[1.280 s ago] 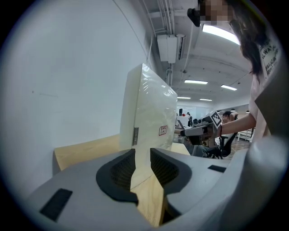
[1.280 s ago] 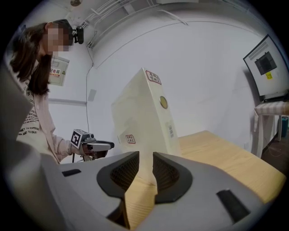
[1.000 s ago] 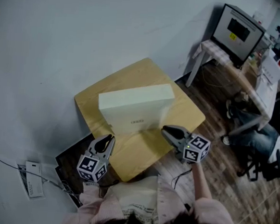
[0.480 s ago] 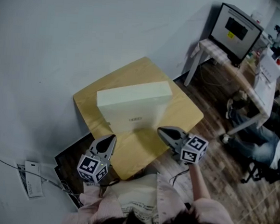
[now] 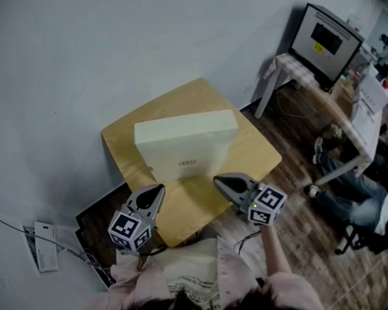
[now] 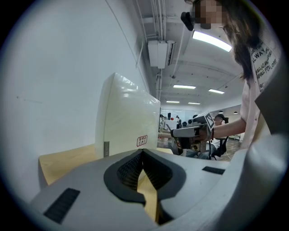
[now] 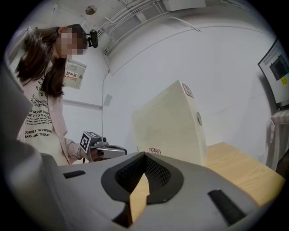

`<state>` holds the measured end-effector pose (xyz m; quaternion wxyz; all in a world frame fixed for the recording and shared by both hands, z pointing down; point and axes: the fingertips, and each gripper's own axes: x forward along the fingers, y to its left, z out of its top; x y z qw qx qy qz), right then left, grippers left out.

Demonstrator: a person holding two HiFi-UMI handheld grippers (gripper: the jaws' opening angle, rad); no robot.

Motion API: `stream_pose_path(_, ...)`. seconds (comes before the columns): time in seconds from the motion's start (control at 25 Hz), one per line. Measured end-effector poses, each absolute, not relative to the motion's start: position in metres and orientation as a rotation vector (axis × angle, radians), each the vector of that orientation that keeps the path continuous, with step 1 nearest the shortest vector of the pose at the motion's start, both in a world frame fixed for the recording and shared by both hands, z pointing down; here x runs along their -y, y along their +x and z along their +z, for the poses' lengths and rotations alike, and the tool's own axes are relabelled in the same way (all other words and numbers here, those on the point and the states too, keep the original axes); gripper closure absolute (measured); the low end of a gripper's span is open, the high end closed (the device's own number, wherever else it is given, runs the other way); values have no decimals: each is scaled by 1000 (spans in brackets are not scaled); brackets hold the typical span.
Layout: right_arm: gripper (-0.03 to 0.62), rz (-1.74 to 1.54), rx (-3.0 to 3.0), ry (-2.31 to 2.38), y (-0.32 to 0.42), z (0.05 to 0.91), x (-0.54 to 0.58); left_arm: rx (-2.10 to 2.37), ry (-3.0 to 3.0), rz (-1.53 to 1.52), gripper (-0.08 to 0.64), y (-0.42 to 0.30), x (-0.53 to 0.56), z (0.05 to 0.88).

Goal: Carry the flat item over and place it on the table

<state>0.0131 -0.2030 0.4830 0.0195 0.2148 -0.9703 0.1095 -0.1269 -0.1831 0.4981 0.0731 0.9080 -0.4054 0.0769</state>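
A flat cream box (image 5: 185,143) with a small label lies on a small wooden table (image 5: 250,159). It fills the middle of the left gripper view (image 6: 124,122) and of the right gripper view (image 7: 174,122). My left gripper (image 5: 156,189) is shut and empty, and hovers off the table's near left edge, apart from the box. My right gripper (image 5: 217,181) is also shut and empty, and hovers over the table's near right part, short of the box. Each gripper's own view shows its jaws together, left gripper (image 6: 142,151) and right gripper (image 7: 145,155), with nothing between them.
The table stands against a white wall. A desk with a monitor (image 5: 326,41) is at the back right, with seated people (image 5: 364,198) beside it. Dark flat things (image 5: 98,224) and a paper tag (image 5: 43,246) lie on the floor at the left.
Both grippers' jaws have closed from slightly apart to shut. The right gripper has drifted left along the table's near edge. The box has stayed where it was.
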Motion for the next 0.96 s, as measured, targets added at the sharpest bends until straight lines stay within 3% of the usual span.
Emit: stream_pose_path(0.96,595,264,3039,602,-2,475,197,1167,2796,249,563,-124,183,494)
